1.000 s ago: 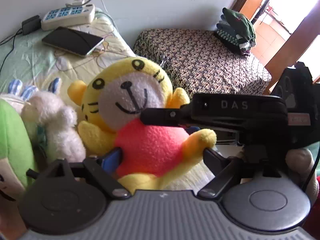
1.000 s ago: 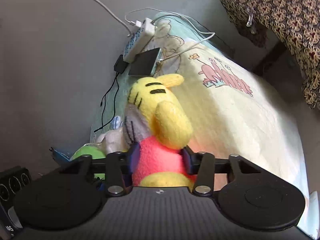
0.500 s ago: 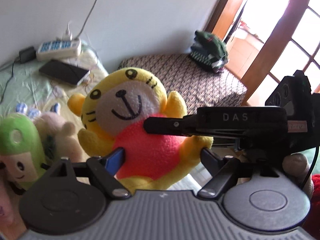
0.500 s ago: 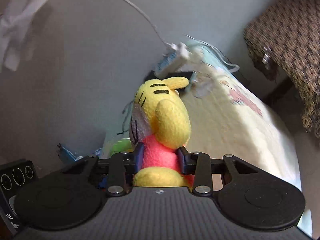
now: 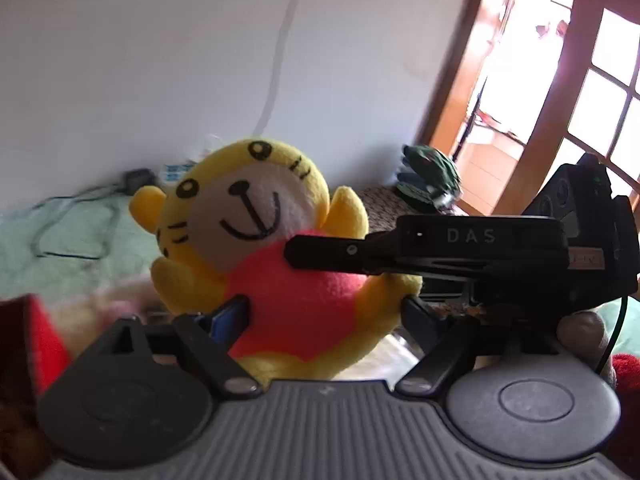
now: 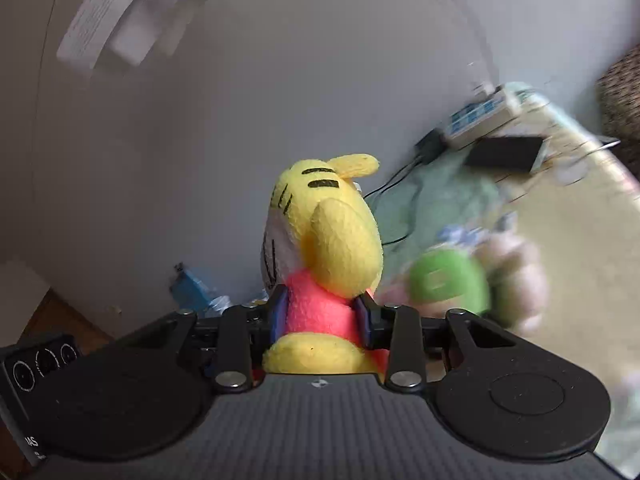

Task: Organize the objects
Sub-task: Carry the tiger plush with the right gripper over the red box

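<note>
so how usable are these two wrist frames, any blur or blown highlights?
Left wrist: the doorway is blown out white, the bed is smeared, but the yellow plush is sharp. Right wrist: evenly lit, the plush crisp, while the green toy and power strip are motion-blurred; fisheye bends the wall in both.

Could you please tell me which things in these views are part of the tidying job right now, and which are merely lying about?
In the job:
- yellow plush tiger with a pink body, gripped from two sides
- left gripper
- right gripper

Lying about:
- green plush toy
- white power strip
- flat black device
- folded dark green garment
</note>
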Demonstrator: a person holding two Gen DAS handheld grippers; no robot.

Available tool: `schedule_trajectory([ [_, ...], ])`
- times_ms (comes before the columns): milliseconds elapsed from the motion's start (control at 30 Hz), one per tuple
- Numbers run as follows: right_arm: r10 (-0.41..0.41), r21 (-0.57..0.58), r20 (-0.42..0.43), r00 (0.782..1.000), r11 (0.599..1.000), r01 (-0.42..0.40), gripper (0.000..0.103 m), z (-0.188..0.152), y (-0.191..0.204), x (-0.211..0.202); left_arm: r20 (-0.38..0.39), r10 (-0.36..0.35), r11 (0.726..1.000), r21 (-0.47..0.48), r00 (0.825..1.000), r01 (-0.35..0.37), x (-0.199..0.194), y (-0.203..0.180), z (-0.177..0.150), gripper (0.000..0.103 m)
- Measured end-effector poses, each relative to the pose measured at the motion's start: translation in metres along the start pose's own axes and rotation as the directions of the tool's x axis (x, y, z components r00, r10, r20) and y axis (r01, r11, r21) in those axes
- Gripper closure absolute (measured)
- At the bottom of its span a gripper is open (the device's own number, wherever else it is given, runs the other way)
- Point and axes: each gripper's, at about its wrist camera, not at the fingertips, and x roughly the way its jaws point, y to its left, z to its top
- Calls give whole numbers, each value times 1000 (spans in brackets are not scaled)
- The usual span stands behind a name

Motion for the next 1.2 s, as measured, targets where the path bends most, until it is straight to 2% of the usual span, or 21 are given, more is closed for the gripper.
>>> schedule_trajectory([
  [267, -22, -26, -25, 999, 999, 21, 66, -47, 65, 72, 31, 61, 997, -56, 998, -59, -78, 85, -17, 20],
  [500, -131, -69, -27, 991, 989, 129, 66, -77, 72, 117, 11, 63, 993, -102, 998, -62, -106, 151, -39, 18],
  [800, -276, -158, -45, 960, 951, 266, 66, -109, 74, 153, -55, 17, 982, -185, 998, -27, -94, 210, -67, 18],
  [967, -321, -146, -39, 946, 939, 312, 65, -119, 72, 161, -95, 9, 973, -228, 995, -30, -77, 230, -79, 18],
  [1100, -341, -162, -47, 939, 930, 329, 62, -122, 73, 163, -122, 16, 974, -224, 992, -43, -74, 239, -91, 18],
  [1200, -345, -150, -56, 937, 931, 334, 62, -121, 73, 163, -140, 17, 972, -229, 990, -49, -70, 245, -98, 14],
])
